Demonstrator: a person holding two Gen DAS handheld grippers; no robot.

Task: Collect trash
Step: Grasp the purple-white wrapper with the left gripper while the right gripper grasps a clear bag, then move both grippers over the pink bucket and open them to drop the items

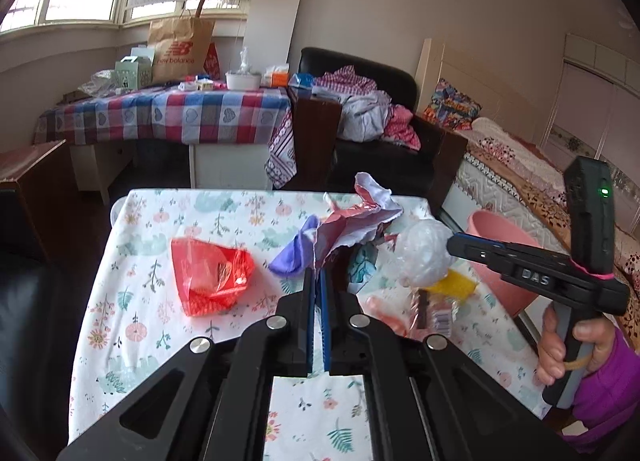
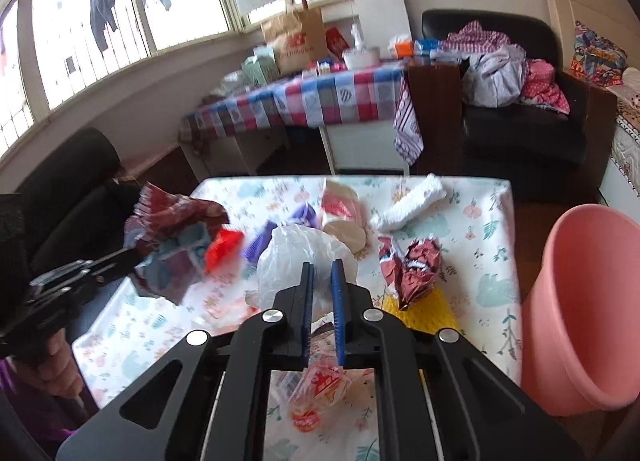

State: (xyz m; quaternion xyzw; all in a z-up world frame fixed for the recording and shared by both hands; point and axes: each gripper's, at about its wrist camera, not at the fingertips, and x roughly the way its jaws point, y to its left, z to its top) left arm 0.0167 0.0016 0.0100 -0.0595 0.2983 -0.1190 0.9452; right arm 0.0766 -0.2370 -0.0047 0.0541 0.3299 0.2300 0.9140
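My left gripper is shut on a crumpled red-and-white wrapper and holds it above the floral table; it also shows in the right wrist view. My right gripper is shut on a clear crumpled plastic bag, seen in the left wrist view too. A pink bin stands off the table's right edge. A red plastic bag, purple scraps, a crumpled dark red wrapper, a yellow sponge and a white roll lie on the table.
A snack packet lies under my right gripper. A black sofa stands left of the table, a checked-cloth table and black armchair behind, a bed at right.
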